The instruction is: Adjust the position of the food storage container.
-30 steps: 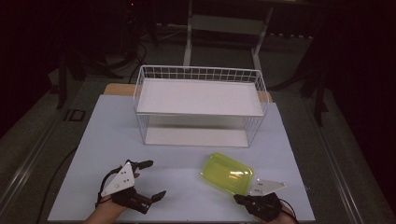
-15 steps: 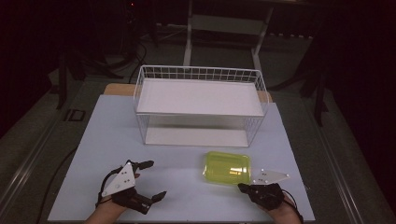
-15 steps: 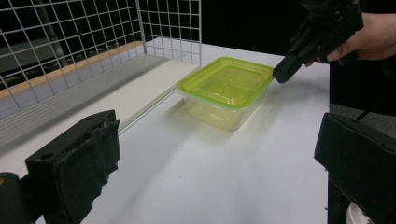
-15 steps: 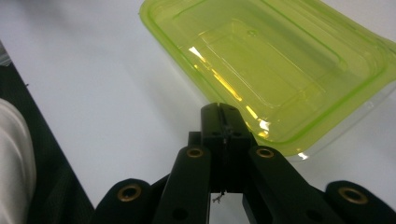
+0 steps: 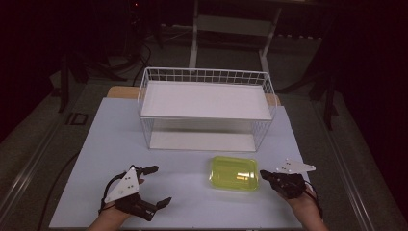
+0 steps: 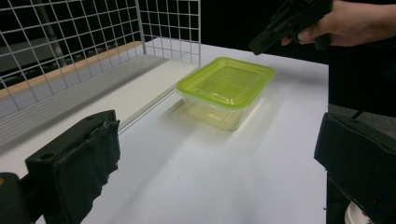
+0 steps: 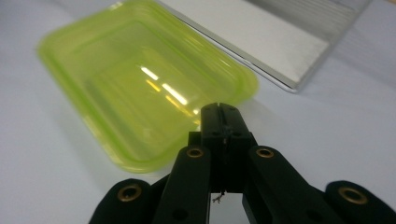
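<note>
The right gripper [image 5: 265,175] has its jaws pressed together with nothing between them, their tips at the right short side of the yellow-green lidded box [image 5: 234,173]; whether they touch the lid's rim or stand just off it I cannot tell. In the right gripper view the closed jaws point over that rim [image 7: 140,88], which is slightly blurred. Since a second ago this hand has slid across the bench toward its right edge, and the box has gone with it: it lay tilted before, and now lies squarer, its long sides nearly parallel to the bench's front edge. That reads as a nudge with shut jaws to line the box up, most likely ahead of a proper hold, which would call for the jaws to part first. The left gripper [image 5: 159,185] rests near the bench's front left corner, jaws wide apart and holding nothing, where it was a second ago; its own view looks between the two black pads at the box [image 6: 225,89] and the other hand beyond. The box stands on the bench's front right part, just before the white wire basket [image 5: 207,77]. Through its clear body and lid nothing shows inside. The basket stands at the back middle of the bench, and both its levels look bare.
</note>
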A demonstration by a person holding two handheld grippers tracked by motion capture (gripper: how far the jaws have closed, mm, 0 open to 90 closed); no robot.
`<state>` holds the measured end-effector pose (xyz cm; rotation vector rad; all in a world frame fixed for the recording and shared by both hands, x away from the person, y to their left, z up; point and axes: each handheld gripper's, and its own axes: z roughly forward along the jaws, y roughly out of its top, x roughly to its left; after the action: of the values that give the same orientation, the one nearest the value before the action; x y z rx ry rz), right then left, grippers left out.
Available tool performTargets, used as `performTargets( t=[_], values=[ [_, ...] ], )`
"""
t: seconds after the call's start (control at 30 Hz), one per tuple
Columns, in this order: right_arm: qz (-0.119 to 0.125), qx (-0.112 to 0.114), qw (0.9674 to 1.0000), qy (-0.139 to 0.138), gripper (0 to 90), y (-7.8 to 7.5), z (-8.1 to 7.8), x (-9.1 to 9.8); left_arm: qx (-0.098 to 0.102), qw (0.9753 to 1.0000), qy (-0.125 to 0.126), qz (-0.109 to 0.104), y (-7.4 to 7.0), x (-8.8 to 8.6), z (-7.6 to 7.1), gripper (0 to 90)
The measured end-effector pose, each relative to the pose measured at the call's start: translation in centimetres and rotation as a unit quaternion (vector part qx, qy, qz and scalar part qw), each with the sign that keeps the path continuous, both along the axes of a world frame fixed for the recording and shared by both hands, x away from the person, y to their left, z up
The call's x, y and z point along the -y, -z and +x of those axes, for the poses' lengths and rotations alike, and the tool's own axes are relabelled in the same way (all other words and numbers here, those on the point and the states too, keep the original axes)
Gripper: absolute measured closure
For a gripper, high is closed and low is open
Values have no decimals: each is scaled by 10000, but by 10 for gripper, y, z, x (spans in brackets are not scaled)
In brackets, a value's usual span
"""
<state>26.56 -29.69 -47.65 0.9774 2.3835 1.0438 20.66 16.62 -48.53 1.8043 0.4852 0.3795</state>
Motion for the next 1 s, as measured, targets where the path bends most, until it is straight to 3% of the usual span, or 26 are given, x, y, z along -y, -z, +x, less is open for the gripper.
performTargets(
  t=[0.27,0.33,1.0],
  values=[
    [-59,-237,9997,97,900,19,13,-2,-47,10000,-10,-61,0,0,1,7],
    [51,-269,9996,112,900,20,15,-2,-48,10000,-8,-39,0,0,1,7],
    [163,-340,9989,-276,900,20,30,-40,-87,10000,10,-33,2,0,1,7]
  ],
)
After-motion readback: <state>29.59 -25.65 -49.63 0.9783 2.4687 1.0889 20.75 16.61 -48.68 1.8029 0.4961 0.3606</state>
